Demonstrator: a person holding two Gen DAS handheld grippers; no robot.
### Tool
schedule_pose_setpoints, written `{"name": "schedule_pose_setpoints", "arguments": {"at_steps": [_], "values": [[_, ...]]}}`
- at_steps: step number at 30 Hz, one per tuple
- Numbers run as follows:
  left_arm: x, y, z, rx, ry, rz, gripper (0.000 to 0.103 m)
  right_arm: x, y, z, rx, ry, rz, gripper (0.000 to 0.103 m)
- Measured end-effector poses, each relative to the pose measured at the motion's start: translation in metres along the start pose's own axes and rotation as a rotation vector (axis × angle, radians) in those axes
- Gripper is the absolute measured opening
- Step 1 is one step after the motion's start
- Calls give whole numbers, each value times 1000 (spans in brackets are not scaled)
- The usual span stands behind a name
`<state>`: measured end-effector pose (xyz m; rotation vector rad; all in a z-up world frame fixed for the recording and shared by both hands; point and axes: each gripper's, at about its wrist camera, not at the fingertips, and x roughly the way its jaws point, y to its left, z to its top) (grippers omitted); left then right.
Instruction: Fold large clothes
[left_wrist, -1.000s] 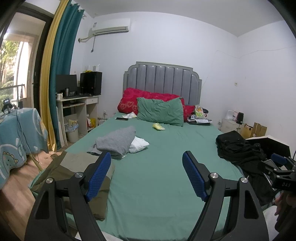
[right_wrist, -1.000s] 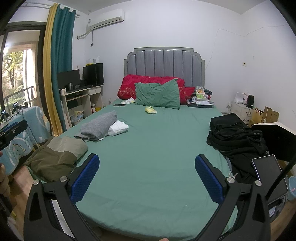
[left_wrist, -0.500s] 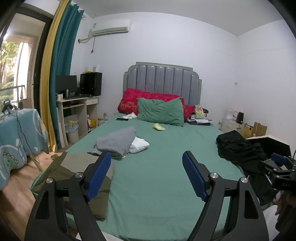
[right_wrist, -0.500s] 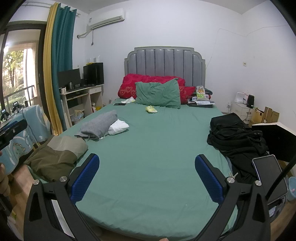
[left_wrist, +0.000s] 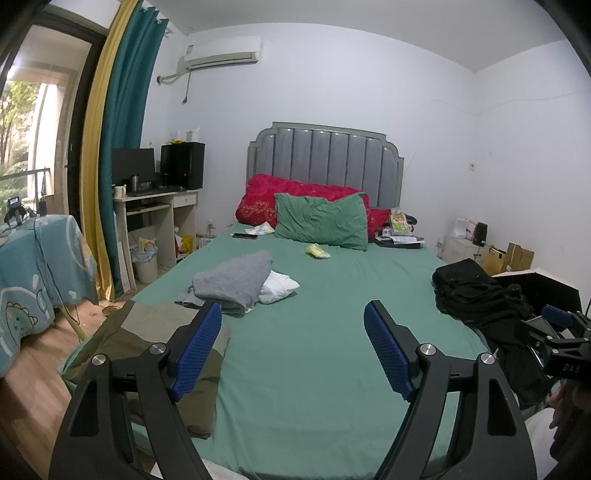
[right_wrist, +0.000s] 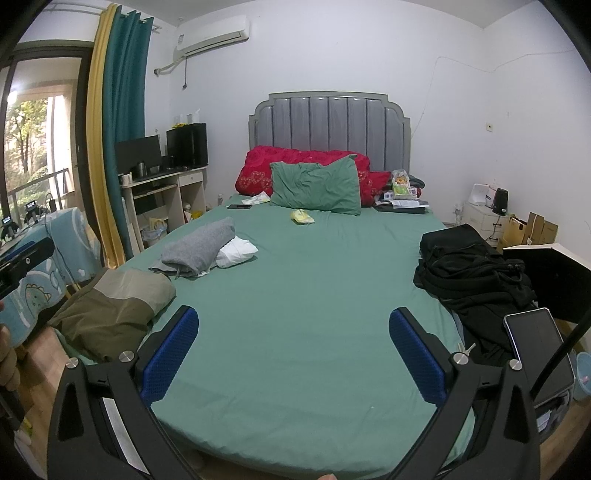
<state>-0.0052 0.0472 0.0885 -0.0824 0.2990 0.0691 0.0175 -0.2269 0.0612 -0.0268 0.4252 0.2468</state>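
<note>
Both tools are held above the foot of a bed (right_wrist: 295, 295) covered in a green sheet, and neither has hold of anything. The left tool (left_wrist: 293, 345) has its blue-padded fingers (left_wrist: 197, 349) spread wide, with only bare sheet between them; the right tool (right_wrist: 293, 354) is spread just as wide over the same stretch of sheet, its own blue pads (right_wrist: 415, 360) touching nothing. The clothes lie around the edges of the bed. A black heap of garments (right_wrist: 472, 273) is bunched at the bed's right side, partly spilling over the edge (how many pieces it holds cannot be told). At the near left corner sits a folded olive and tan garment (right_wrist: 110, 306), lying just behind the left tool's left finger in the left wrist view. Farther up the left side, a folded grey garment (left_wrist: 236, 282) rests against a small white bundle (left_wrist: 279, 288). At the head of the bed a green pillow (right_wrist: 316, 188) leans on a red quilt (right_wrist: 258, 170) in front of the grey headboard (right_wrist: 328, 122). A phone (right_wrist: 537, 354) on a stand shows at the right wrist view's lower right, beside the black heap.
</note>
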Motion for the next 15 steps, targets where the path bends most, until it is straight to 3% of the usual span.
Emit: {"name": "schedule_pose_setpoints", "arguments": {"at_steps": [15], "values": [[3, 4, -13, 4, 17, -8, 82, 11, 0, -7, -4, 17, 7, 102]]}}
